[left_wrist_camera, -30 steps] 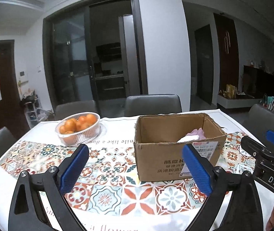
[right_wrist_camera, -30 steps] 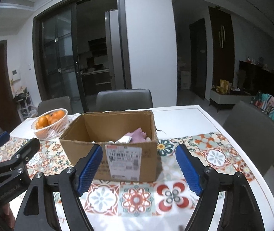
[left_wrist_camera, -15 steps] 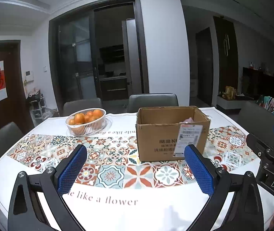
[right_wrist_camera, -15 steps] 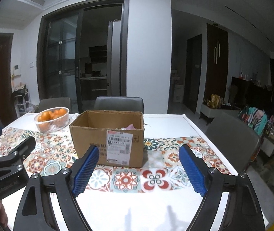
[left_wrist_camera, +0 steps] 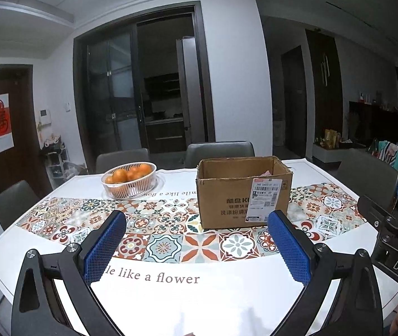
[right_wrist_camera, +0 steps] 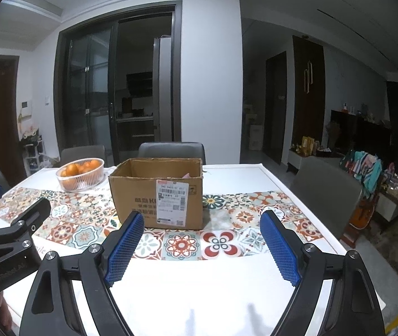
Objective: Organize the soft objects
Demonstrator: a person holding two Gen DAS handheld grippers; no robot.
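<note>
An open cardboard box (left_wrist_camera: 243, 193) with a white label stands on the patterned table runner; it also shows in the right wrist view (right_wrist_camera: 156, 193). A bit of pink soft cloth (left_wrist_camera: 266, 172) peeks over its rim, also in the right wrist view (right_wrist_camera: 186, 175). My left gripper (left_wrist_camera: 197, 247) is open and empty, held back above the table's near edge. My right gripper (right_wrist_camera: 201, 247) is open and empty too, to the right of the left one. Most of the box's contents are hidden.
A white basket of oranges (left_wrist_camera: 128, 179) stands left of the box. The white table (left_wrist_camera: 184, 302) has grey chairs (right_wrist_camera: 325, 190) around it. The floor drops off past the right edge.
Both grippers have pulled back and lowered away from the box, so the box looks smaller and its inside is hidden. Both stay open and empty.
</note>
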